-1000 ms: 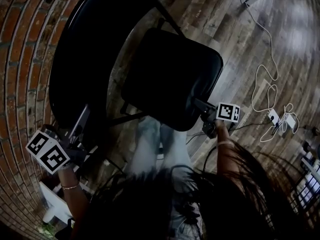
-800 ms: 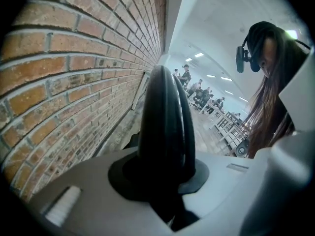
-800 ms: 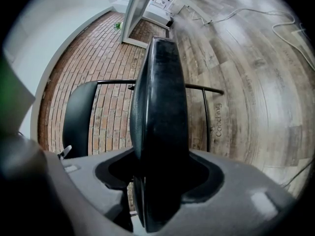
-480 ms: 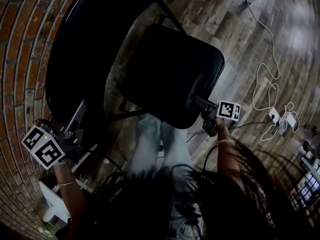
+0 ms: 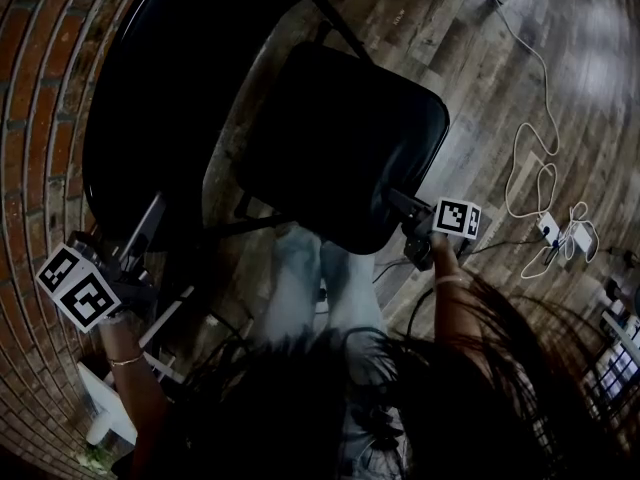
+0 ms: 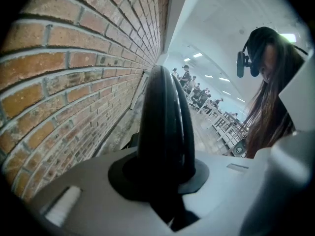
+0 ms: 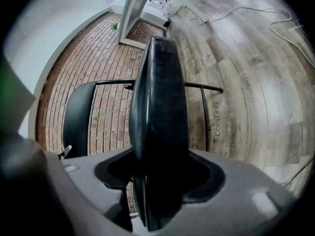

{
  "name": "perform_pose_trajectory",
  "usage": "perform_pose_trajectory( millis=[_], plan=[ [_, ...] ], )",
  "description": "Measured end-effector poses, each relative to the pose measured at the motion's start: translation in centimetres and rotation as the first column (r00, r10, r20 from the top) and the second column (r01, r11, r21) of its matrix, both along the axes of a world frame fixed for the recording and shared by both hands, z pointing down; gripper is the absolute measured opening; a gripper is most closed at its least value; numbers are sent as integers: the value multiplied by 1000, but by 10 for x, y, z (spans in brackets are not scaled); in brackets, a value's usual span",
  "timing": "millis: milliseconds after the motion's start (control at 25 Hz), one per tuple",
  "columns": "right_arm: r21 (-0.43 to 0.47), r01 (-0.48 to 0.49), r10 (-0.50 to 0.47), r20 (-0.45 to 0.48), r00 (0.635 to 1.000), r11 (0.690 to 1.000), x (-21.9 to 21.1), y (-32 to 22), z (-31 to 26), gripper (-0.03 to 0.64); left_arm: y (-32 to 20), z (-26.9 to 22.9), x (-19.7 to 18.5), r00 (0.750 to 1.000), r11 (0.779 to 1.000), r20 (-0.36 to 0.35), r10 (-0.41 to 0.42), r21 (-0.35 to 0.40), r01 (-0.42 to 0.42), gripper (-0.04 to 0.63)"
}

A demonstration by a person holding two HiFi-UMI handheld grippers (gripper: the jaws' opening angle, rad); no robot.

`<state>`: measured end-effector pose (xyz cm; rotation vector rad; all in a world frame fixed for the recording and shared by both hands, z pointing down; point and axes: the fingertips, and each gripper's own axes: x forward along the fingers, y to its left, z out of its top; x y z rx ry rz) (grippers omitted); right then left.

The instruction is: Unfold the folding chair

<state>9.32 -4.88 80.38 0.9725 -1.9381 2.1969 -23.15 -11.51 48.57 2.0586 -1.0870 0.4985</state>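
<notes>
The left gripper point(image 5: 150, 223) clamped the backrest point(image 5: 150, 98) at frame left; the right gripper point(image 5: 398, 208) clamped the seat point(image 5: 340, 138) at centre; if either edge slipped, the seat might drop.

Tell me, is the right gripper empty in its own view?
No, the black chair seat stands edge-on between the jaws of the right gripper, which are closed on it.

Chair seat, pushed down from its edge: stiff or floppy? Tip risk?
Seat probably stiff: thick flat panel, no sag though gripped at one edge. Likely pivots on the thin frame rather than bending. Tipping possible; left tool on the backrest should steady it.
</notes>
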Motion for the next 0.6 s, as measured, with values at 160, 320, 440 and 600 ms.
perform_pose_trajectory(
  millis=[160, 320, 440, 600],
  plan=[
    [-12, 2, -2, -16, 1000, 1000, 1, 1, 3, 265, -3, 1, -3, 1000, 1000, -3, 3, 2, -3, 75],
    [-8, -2, 2, 8, 1000, 1000, -3, -1, 5, 268, -6, 3, -5, 1000, 1000, -6, 8, 1, -8, 77],
    [-15, -4, 4, 8, 1000, 1000, -3, -1, 7, 269, -8, 5, -7, 1000, 1000, -8, 10, -2, -10, 77],
    [-37, -5, 5, -19, 1000, 999, -1, 0, 11, 272, -12, 7, -11, 1000, 1000, -13, 14, -4, -14, 77]
  ],
)
